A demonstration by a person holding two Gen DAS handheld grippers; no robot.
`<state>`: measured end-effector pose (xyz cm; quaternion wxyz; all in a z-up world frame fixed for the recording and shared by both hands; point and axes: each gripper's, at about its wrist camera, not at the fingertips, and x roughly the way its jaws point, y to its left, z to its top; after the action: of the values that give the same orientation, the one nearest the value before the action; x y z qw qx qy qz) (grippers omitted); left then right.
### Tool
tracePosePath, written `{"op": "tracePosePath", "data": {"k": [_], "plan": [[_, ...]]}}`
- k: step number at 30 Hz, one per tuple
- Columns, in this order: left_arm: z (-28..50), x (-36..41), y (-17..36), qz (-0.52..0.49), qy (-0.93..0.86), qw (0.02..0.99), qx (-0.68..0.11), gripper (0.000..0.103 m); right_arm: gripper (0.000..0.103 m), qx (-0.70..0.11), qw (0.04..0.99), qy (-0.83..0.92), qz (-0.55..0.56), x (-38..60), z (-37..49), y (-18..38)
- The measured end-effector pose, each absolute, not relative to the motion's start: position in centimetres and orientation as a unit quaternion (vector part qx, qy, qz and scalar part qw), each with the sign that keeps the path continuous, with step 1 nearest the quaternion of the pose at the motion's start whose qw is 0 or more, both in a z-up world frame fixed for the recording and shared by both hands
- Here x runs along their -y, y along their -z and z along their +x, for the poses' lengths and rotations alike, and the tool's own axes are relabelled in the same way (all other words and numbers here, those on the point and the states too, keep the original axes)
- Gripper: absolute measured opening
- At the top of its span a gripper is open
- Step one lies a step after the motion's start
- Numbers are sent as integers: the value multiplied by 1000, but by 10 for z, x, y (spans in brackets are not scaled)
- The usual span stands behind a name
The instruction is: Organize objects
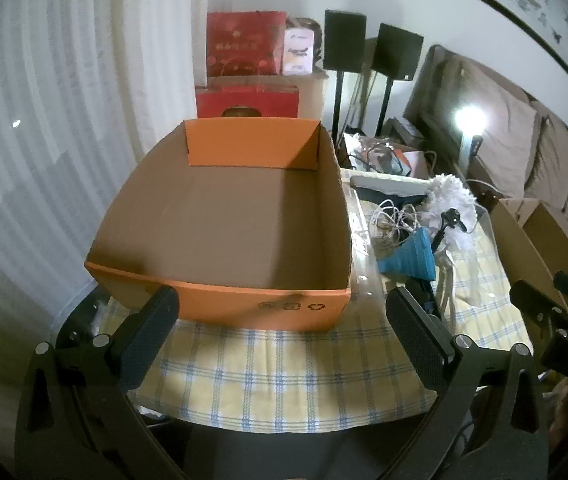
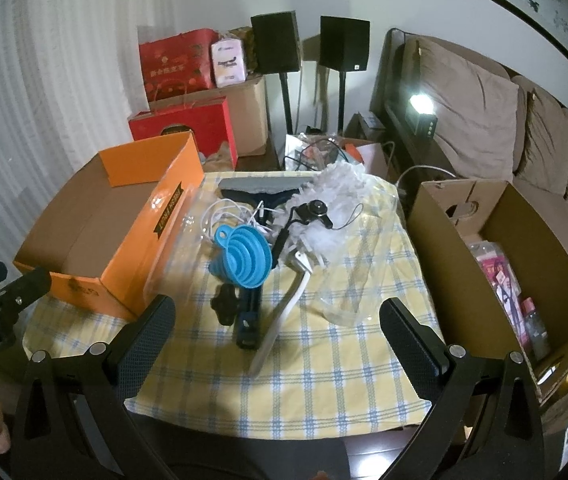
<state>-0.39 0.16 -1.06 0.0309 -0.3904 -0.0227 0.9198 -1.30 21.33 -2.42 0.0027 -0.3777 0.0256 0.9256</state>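
- Orange cardboard box [image 1: 219, 216]: matt paper board, plain brown inside, smooth printed orange outside.
- Yellow-and-blue checked cloth [image 2: 324, 360] over the table: woven, soft, matt.
- Blue collapsible funnel [image 2: 243, 256]: smooth, rubbery plastic with a slight sheen.
- White fluffy duster head [image 2: 336, 200]: shaggy fibre, rough and matt.
- Clear plastic wrapping [image 2: 364, 280]: thin, crinkled, glossy.
- Brown cardboard box [image 2: 524, 248] on the right: raw matt paper board.
- Claw fingers [image 2: 147, 340]: black matt plastic with finely textured pads and bright metal screws.
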Motion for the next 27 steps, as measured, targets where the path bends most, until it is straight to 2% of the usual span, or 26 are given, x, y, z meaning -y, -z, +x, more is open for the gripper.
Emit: {"op": "tracePosePath", "data": {"k": [17,27], "plan": [[-4,-11,15,-381,-922,69,26,103,103,-34,2,-928,-370,-227,-12,23],[-5,-33,38,-395,-911,118,20,103,103,-61,32,-921,-383,-269,-17,47]]}}
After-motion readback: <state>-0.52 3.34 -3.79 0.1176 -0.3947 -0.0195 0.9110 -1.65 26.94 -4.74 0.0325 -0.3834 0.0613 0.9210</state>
